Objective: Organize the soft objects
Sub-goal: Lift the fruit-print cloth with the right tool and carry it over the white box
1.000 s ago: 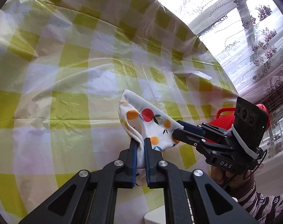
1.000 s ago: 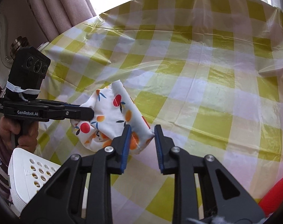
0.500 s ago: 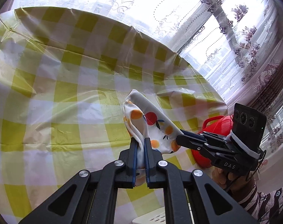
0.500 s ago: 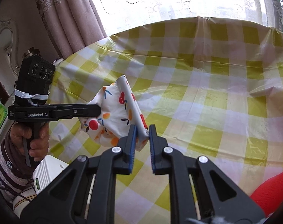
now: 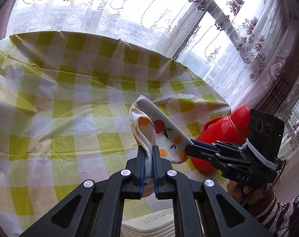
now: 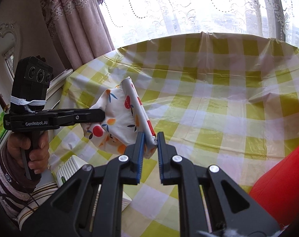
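Lace curtains (image 5: 113, 9) and bright window light are seen behind a desk (image 5: 50, 102) covered by a yellow-and-white checked plastic cloth. Just above that desk, the left claw (image 5: 148, 158) is clenched on one end of a white fruit-print cloth pouch (image 5: 159, 134), with fabric pinched between its blue pads. The right claw (image 6: 151, 144) is closed on the opposite corner of the same pouch (image 6: 119, 118), so the pouch is held lifted between the two claws, clear of the desk surface. A red plastic jug (image 5: 224, 136) is seen just beyond the right claw in the left wrist view. A white perforated basket (image 6: 70, 167) is partly seen at the near desk edge, below the pouch.
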The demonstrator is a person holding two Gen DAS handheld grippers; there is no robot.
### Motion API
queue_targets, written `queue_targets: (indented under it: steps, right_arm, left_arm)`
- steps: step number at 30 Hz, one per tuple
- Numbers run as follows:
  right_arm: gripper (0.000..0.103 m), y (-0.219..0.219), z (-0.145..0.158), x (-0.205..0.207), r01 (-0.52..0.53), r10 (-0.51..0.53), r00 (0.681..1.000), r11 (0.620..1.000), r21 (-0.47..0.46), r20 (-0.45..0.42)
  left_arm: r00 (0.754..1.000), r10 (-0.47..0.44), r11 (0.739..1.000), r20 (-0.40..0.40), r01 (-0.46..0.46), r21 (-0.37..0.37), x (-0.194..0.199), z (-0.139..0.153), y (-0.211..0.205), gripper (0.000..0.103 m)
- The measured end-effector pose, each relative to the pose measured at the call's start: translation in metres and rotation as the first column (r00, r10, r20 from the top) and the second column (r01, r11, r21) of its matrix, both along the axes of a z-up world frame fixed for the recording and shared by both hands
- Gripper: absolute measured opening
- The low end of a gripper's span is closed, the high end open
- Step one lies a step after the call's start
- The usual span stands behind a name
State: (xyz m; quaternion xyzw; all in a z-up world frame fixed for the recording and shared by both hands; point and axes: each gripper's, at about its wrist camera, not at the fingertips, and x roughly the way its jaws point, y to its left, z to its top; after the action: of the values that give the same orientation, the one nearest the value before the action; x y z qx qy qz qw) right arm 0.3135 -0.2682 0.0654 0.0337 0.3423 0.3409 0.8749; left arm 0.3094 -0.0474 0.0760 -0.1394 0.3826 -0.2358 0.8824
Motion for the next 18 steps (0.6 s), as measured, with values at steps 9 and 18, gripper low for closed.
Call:
queue_targets:
  steps: [9, 18]
  right_arm:
    - [0.016, -0.016, 0.025, -0.043, 0.059, -0.058, 0.998, 0.997, -0.042, 0.030]
    - [0.016, -0.043, 0.034, -0.093, 0.121, -0.121, 0.993, 0.991, -0.052, 0.012]
  left_arm:
    - [0.999, -0.007, 1.000, 0.034, 0.007, -0.005, -0.037, 0.024, -0.027, 0.007]
    - [0.999, -0.010, 1.000, 0.030, 0.010, 0.009, -0.080, 0.030, -0.058, 0.007]
